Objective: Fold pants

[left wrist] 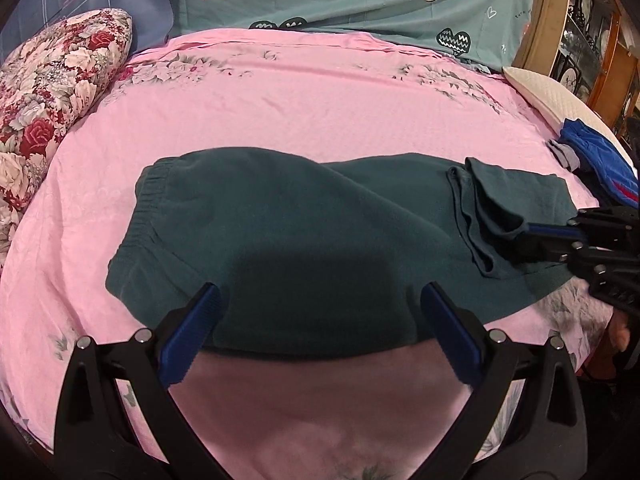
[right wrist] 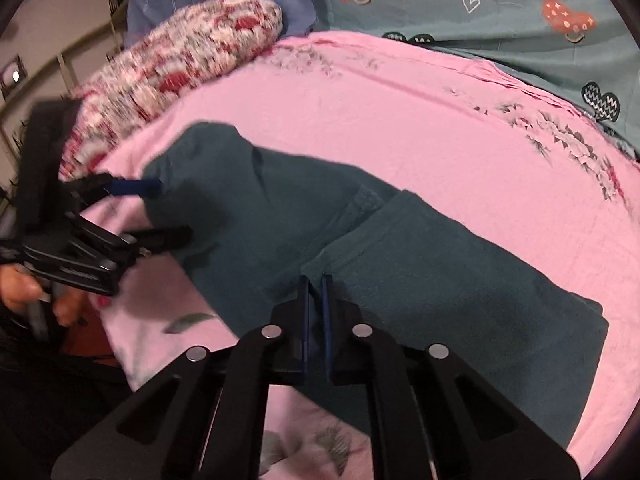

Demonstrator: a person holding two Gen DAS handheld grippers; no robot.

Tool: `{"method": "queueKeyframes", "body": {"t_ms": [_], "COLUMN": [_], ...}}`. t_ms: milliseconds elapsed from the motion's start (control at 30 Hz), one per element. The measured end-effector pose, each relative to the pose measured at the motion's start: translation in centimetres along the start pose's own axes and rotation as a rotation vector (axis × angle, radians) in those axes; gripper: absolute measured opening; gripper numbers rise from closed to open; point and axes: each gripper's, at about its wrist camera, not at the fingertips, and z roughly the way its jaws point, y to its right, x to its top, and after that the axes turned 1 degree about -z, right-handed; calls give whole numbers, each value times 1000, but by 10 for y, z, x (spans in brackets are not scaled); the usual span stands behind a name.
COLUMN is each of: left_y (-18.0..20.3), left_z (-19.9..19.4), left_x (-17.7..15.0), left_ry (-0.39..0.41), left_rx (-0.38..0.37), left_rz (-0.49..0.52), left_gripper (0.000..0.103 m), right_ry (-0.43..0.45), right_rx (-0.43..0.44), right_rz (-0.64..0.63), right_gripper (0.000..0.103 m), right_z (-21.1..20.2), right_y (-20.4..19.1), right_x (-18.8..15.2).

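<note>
Left wrist view: dark green pants (left wrist: 304,240) lie flat across a pink bed sheet (left wrist: 300,100), waistband toward a floral pillow (left wrist: 52,92). The left tongs (left wrist: 318,300) gape wide over the pants' near edge, holding nothing, seemingly poised to grab it.

Right wrist view: the right tongs (right wrist: 316,280) are pinched on the pants' (right wrist: 440,264) turned-back leg hem, probably to carry it toward the waistband.

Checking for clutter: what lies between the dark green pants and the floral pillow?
Only bare pink bedsheet separates the pants from the floral pillow, clearest in the left wrist view.
</note>
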Motion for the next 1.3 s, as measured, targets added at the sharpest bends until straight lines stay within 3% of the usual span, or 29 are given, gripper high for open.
{"method": "queueKeyframes", "body": {"t_ms": [133, 300, 433, 567, 633, 667, 767, 833, 933, 967, 1033, 1100, 1133, 1233, 1300], "left_y": [-10, -11, -17, -22, -20, -18, -2, 19, 59, 68, 97, 116, 121, 126, 113], "left_z": [-2, 0, -5, -6, -6, -6, -7, -7, -5, -1, 16, 46, 63, 55, 39], "left_x": [0, -4, -7, -8, -6, -6, 2, 12, 29, 33, 40, 40, 36, 31, 32], "left_ry": [5, -6, -17, -19, -22, -23, -18, -17, 2, 3, -22, -107, -159, -133, -103], "left_rx": [-14, -14, -34, -43, -44, -48, -82, -134, -229, -260, -297, -306, -263, -233, -264], "left_rz": [-36, -39, -58, -88, -86, -80, -47, 6, 108, 132, 158, 178, 186, 224, 185], "left_gripper": [101, 101, 101, 101, 101, 101, 101, 101, 101, 101, 101, 101, 101, 101, 101], "right_ry": [22, -89, -56, 57, 5, -73, -58, 39, 154, 144, 104, 13, 10, 17, 65], "right_rx": [22, -10, 17, 85, 53, 63, 88, 100, -61, -104, -105, -102, -84, -101, 10], "right_rz": [-42, -73, -39, 38, 105, 140, 148, 172, 245, 315, 417, 493, 497, 443, 364], "right_gripper": [6, 9, 12, 39, 39, 39, 38, 38, 41, 41, 41, 42, 41, 44, 49], "right_z": [-15, 23, 10, -8, 9, 27, 24, -4, -49, -55, -50, -27, -21, -27, -38], "right_y": [-16, -19, -16, -6, 7, 14, 16, 24, 67, 93, 126, 151, 155, 139, 127], "right_x": [6, -3, 0, 7, 7, 3, -4, -4, -6, -10, -19, -33, -40, -33, -10]}}
